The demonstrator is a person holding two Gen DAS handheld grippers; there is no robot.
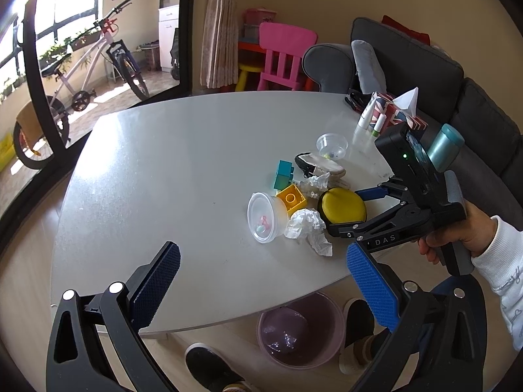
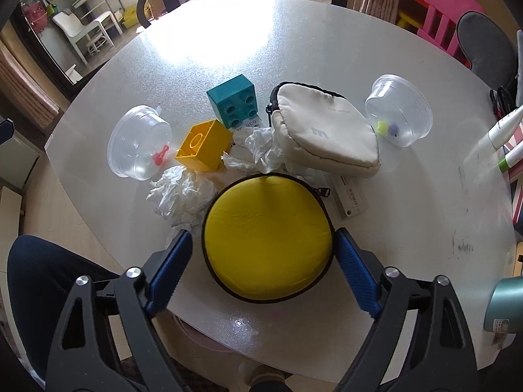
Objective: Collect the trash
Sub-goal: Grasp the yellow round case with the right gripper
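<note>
Tongs: my left gripper (image 1: 261, 281) spread wide, holding nothing | my right gripper (image 2: 263, 254) parted, straddling yellow case (image 2: 266, 238) | crumpled tissue (image 2: 181, 194) on table (image 2: 408, 215), touching case | purple bin (image 1: 302, 330) under table edge.

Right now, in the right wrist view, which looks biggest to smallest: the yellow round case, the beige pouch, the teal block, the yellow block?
1. yellow round case, though it lies nearest the camera, which inflates it
2. beige pouch
3. teal block and yellow block: they look alike, so I won't rank them
</note>
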